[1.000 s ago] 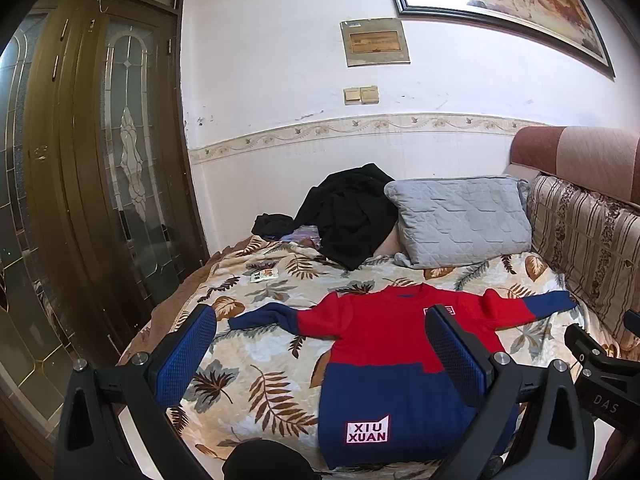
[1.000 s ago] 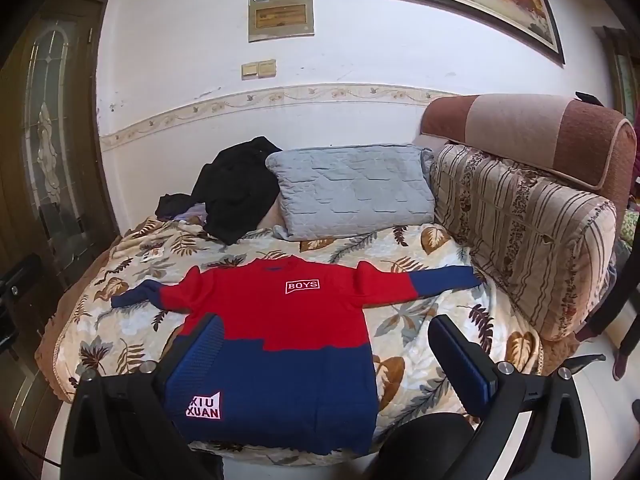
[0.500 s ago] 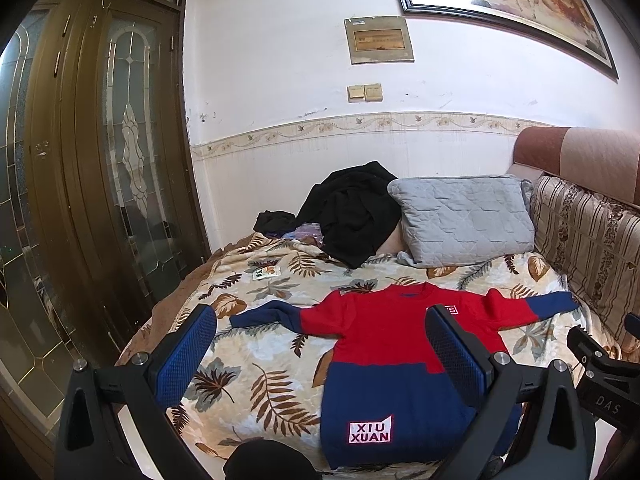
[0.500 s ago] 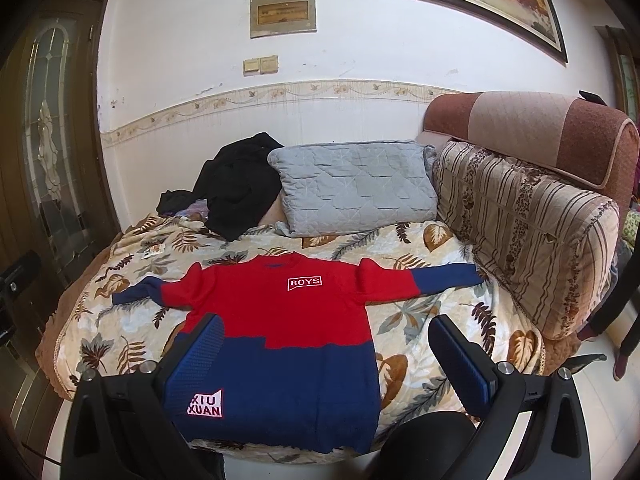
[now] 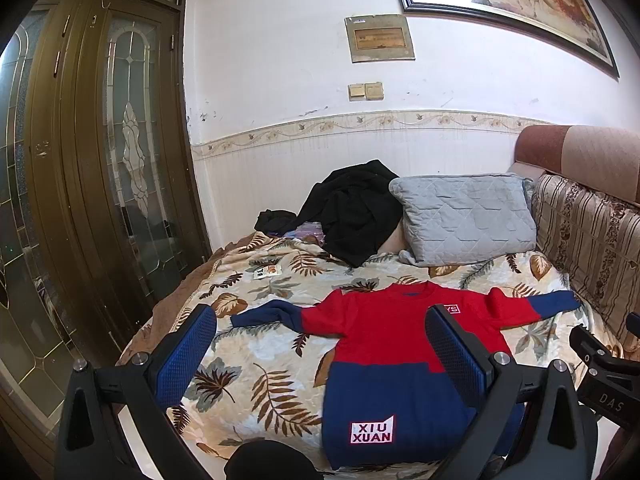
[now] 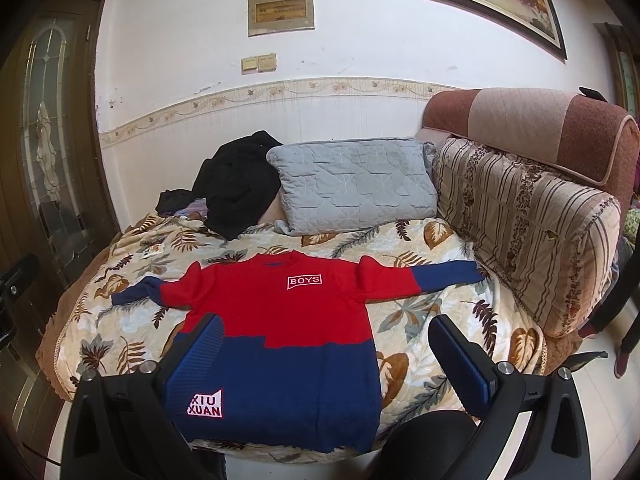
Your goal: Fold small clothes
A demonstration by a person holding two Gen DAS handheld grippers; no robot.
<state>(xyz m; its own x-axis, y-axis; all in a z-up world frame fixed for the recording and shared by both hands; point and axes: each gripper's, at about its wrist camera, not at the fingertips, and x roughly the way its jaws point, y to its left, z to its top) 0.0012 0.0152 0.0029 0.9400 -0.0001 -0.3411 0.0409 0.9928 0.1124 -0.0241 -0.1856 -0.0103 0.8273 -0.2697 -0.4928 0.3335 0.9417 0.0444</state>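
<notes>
Sweater [image 6: 280, 320], red above and navy below, lies flat and face up on the bed [image 6: 420, 364], straight ahead of both tools, sleeves spread out to either side. Its hem is the part closest to the tools; its collar points away from them. A white "BOYS" patch sits on the chest and a "XIU XUAN" patch near the hem.

The left tool [image 5: 320, 360] hovers over the bed's near edge with its blue-padded fingers [image 5: 184, 356] spread wide, holding nothing; the sweater's body shows between them and toward its right finger. The right tool [image 6: 324, 364] likewise has its fingers [image 6: 460, 368] wide apart and empty, with the sweater's lower half framed between them and its left finger in front of the hem corner.

Beyond the sweater, farther from the tools, a grey pillow [image 6: 352, 184] leans by the wall with a heap of black clothes [image 6: 236, 184] to its left. A striped cushion [image 6: 528, 224] runs along the right side of the bed.
</notes>
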